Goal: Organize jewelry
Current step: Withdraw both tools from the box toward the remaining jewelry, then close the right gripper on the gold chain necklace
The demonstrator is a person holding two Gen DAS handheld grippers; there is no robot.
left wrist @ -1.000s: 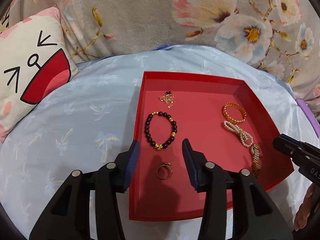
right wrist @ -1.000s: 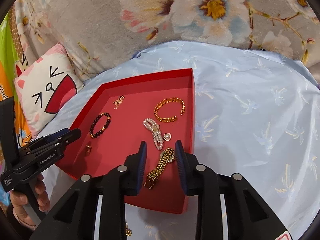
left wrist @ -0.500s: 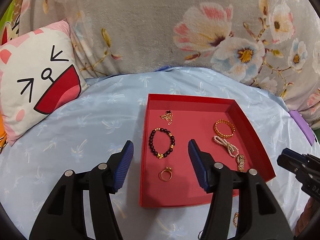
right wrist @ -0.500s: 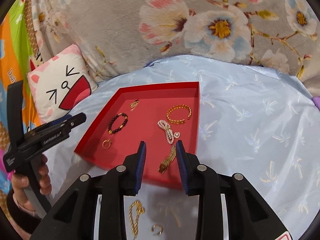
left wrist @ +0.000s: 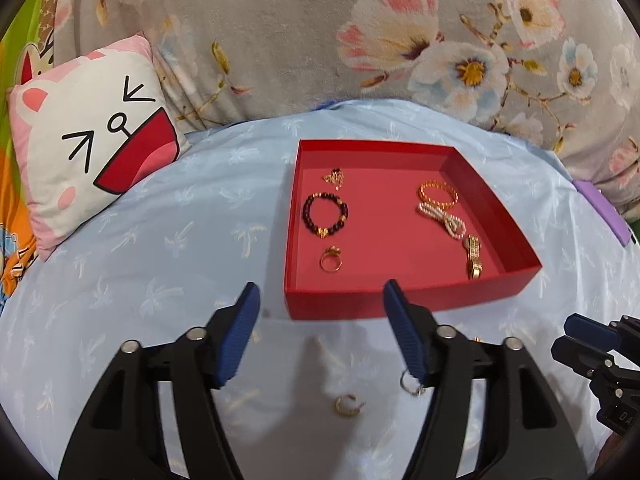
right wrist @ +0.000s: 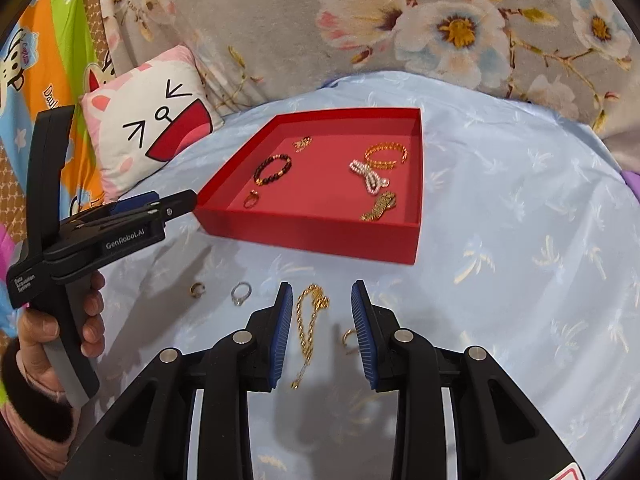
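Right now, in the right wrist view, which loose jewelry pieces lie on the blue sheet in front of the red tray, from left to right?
Small gold ring → silver ring → gold chain → gold hoop.

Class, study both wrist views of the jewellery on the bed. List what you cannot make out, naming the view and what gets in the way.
- Silver ring on the blue sheet, left wrist view: partly behind a blue pad of the left hand-held gripper, whose jaws are opening around nothing.
- Small gold pendant in the red cardboard tray, right wrist view: too small to identify.
- Right hand-held gripper, left wrist view: cut off by the frame edge.
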